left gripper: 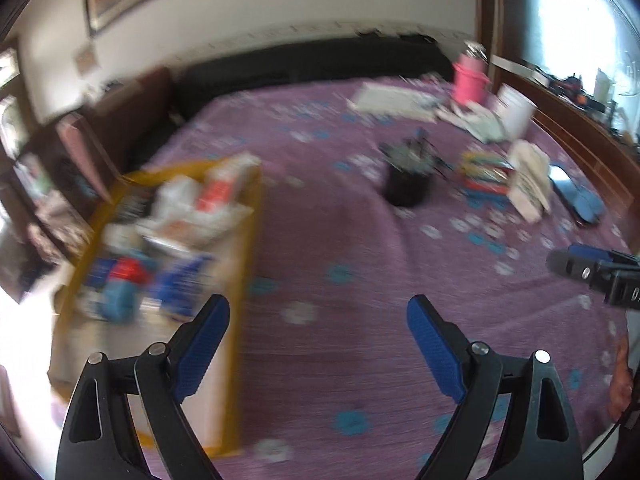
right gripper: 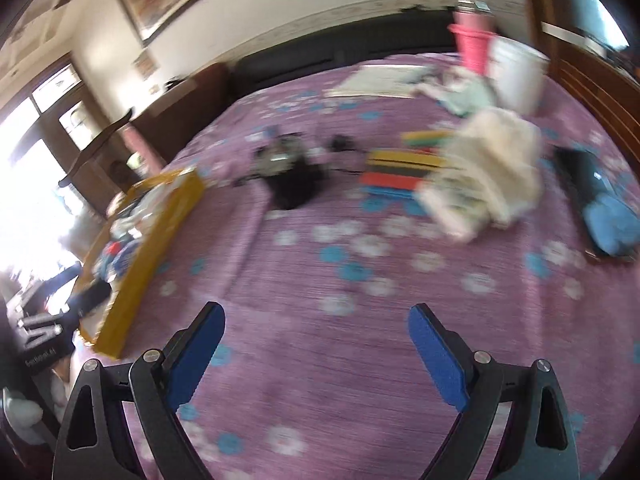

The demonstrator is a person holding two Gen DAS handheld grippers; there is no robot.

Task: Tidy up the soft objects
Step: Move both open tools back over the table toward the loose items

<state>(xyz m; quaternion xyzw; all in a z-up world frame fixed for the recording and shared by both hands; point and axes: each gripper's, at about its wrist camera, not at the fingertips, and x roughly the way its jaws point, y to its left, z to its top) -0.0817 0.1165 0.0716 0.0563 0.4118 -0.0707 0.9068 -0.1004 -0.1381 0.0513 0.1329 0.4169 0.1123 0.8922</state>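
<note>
Both grippers come first, close to each camera, and both are empty: the left gripper (left gripper: 318, 312) has its blue pads (left gripper: 432, 344) spread wide apart with only the purple flowered bedspread (left gripper: 340, 360) showing between them, and the right gripper (right gripper: 316, 320) is spread wide too, with nothing between its pads (right gripper: 438, 356). They are probably wide like that so they are ready to take hold of something floppy. The soft things to tidy lie farther off on the bed. A crumpled cream cloth (right gripper: 486, 160) sits in a heap on the right side, lying partly over a stack of flat colored pieces (right gripper: 400, 168), maybe sponges or pads, but it is too blurry to be sure. A blue soft thing (right gripper: 612, 224) lies beside a dark flat thing near the right edge of the bed. Past the cream cloth is a pale green cloth (right gripper: 468, 98), next to a white bucket (right gripper: 518, 76) and a pink container (right gripper: 474, 48). A black pot (left gripper: 408, 184) full of small things stands near the middle. On the left is a yellow box (left gripper: 244, 264), already full of packets and bits, so it looks like a place where things get sorted. Everything is smeared, so both hands seem to be moving quickly, and I think the cream cloth is the likely next pick.
</note>
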